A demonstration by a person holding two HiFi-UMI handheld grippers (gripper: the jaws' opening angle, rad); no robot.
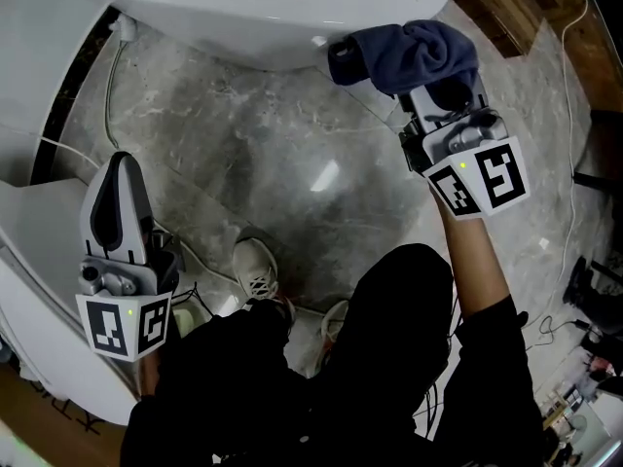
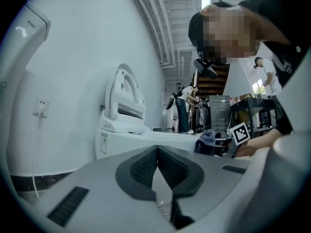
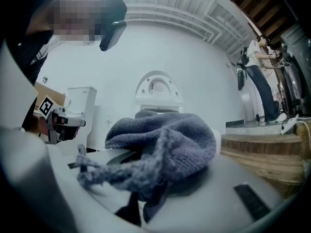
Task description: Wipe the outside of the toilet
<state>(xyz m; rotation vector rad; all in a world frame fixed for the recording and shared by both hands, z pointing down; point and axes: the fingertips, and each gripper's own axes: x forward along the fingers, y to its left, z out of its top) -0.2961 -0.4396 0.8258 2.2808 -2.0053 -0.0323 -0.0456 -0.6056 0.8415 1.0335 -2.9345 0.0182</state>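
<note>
Marble floor [image 1: 292,163] below; shoe [image 1: 256,269] nearest. Left gripper [image 1: 121,168] low by the floor's left edge, jaws pressed together, empty, idle. Right gripper [image 1: 443,93] further out, pinching blue cloth [image 1: 409,52], which seems to touch the toilet [image 1: 273,17] bowl's outer right flank. Step, as judged: wiping the bowl's outside. Next move calls for dragging the cloth along the curve under firm pressure

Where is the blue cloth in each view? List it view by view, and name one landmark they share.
Head view: blue cloth at upper right, by the white toilet bowl, in the right gripper.
Left gripper view: small, right of centre, beside the right gripper's marker cube.
Right gripper view: fills the centre, bunched between the jaws.
Shared landmark: the right gripper, which holds the cloth.
</note>
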